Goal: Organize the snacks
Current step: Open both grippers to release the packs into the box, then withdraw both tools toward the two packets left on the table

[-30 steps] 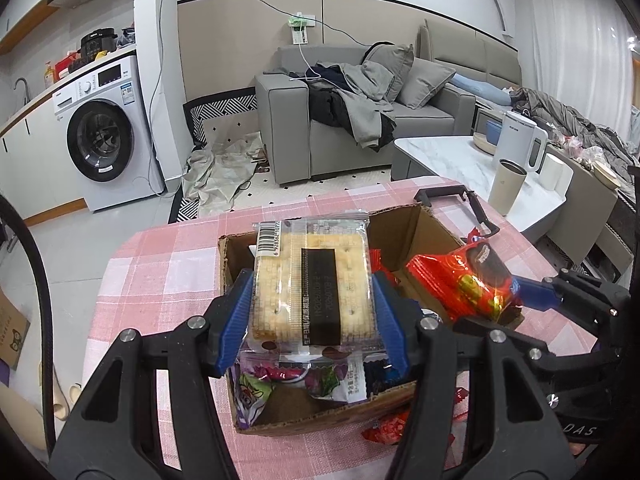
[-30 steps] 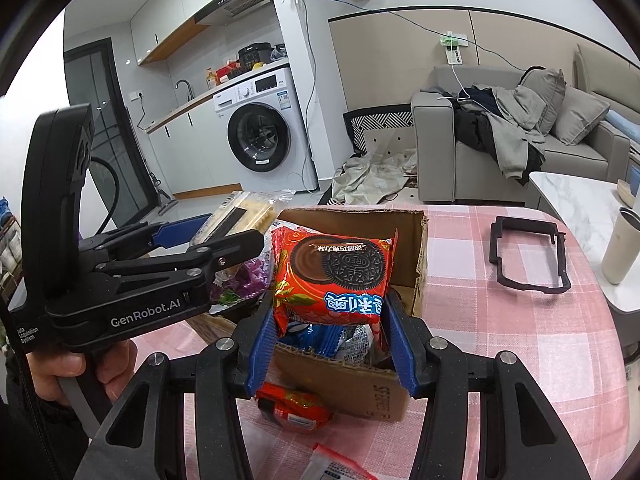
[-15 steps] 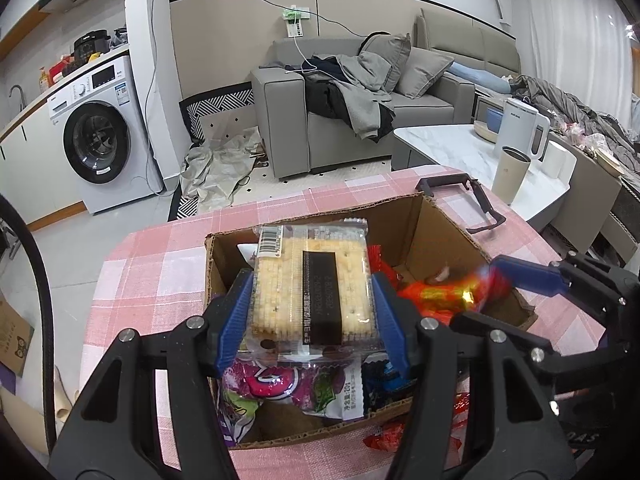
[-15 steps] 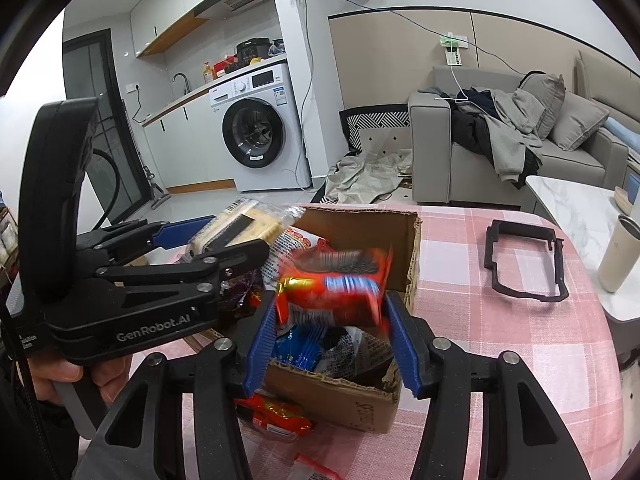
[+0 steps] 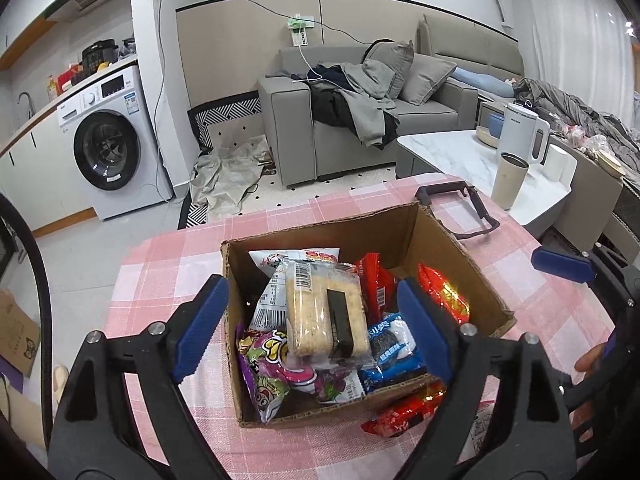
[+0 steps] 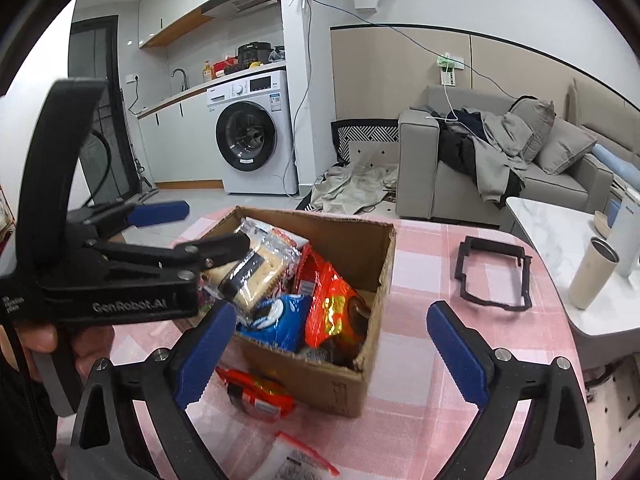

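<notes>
An open cardboard box point(image 5: 448, 236) point(image 6: 360, 364) stands on the pink checked tablecloth point(image 5: 168, 268), filled with snack packs. A clear pack of crackers point(image 5: 326, 312) point(image 6: 256, 272) lies on top of the pile, beside a red Oreo pack point(image 5: 442, 294) point(image 6: 334, 304) and a blue Oreo pack point(image 5: 392, 346) point(image 6: 280, 320). My left gripper point(image 5: 312, 328) is open and empty above the box. My right gripper point(image 6: 330, 344) is open and empty at the box's near side.
A red snack pack point(image 6: 260, 398) point(image 5: 404, 414) and a white pack point(image 6: 296, 460) lie on the cloth before the box. A black frame point(image 6: 494, 274) point(image 5: 456, 210) lies beyond it. A marble coffee table point(image 5: 452, 156) carries a cup point(image 5: 508, 180) and kettle point(image 5: 520, 132).
Both grippers opened. The cracker pack dropped from the left gripper into the box, and the red Oreo pack dropped from the right gripper into the box. Both grippers drew back slightly.
</notes>
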`<action>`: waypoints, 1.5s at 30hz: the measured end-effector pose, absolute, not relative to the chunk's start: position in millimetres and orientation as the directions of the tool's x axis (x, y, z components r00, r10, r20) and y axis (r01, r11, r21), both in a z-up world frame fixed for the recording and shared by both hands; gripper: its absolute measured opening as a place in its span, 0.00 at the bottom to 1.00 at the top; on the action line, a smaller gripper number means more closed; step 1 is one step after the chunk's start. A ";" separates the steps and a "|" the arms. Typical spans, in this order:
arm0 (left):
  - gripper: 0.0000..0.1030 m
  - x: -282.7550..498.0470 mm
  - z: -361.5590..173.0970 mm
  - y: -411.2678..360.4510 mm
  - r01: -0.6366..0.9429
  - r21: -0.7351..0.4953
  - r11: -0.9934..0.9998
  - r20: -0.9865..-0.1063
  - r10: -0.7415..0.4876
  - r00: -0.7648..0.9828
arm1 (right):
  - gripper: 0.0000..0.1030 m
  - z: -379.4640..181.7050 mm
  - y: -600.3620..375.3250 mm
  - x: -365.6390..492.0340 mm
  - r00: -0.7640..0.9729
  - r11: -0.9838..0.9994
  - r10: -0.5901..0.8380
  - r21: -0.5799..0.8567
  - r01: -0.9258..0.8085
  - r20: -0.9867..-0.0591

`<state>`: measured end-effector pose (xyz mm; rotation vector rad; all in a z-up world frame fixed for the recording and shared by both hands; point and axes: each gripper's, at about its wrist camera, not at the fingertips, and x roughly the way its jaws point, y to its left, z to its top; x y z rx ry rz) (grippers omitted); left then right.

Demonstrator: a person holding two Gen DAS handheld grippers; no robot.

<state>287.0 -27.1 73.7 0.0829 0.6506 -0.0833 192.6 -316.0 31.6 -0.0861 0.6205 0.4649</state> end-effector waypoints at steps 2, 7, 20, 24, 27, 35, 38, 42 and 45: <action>0.88 280.8 76.5 -27.4 0.097 0.056 0.994 -0.604 -0.043 0.796 | 0.99 30.8 -318.4 188.8 0.709 0.895 0.393 0.066 -0.441 -0.585; 0.99 259.2 84.5 -26.3 0.081 0.048 0.996 -0.569 -0.039 0.821 | 0.99 29.7 -326.7 177.9 0.721 0.905 0.378 0.070 -0.419 -0.581; 0.99 201.7 83.9 -24.1 0.074 0.057 0.996 -0.568 -0.028 0.822 | 1.00 22.8 -350.8 148.1 0.703 0.917 0.378 0.136 -0.376 -0.602; 0.99 186.9 76.4 -22.5 0.076 0.061 0.995 -0.580 -0.027 0.814 | 1.00 16.4 -353.7 139.9 0.695 0.920 0.370 0.138 -0.367 -0.616; 0.99 177.9 70.6 -20.3 0.075 0.048 0.996 -0.588 -0.033 0.808 | 1.00 10.0 -356.3 134.4 0.685 0.923 0.365 0.149 -0.355 -0.631; 0.99 162.1 46.7 -10.9 0.056 0.015 0.998 -0.624 -0.035 0.781 | 1.00 -8.9 -360.4 132.1 0.652 0.929 0.352 0.165 -0.331 -0.672; 0.99 160.8 36.4 -10.1 0.049 0.007 0.999 -0.640 -0.033 0.768 | 1.00 -18.0 -359.1 131.9 0.630 0.929 0.351 0.173 -0.327 -0.692; 0.99 161.7 24.1 -9.5 0.040 -0.004 0.999 -0.664 -0.033 0.747 | 1.00 -29.1 -353.7 131.3 0.606 0.927 0.349 0.169 -0.334 -0.715; 0.99 161.5 14.8 -10.9 0.038 -0.001 0.999 -0.678 -0.029 0.734 | 1.00 -37.3 -350.9 132.7 0.587 0.929 0.343 0.171 -0.329 -0.733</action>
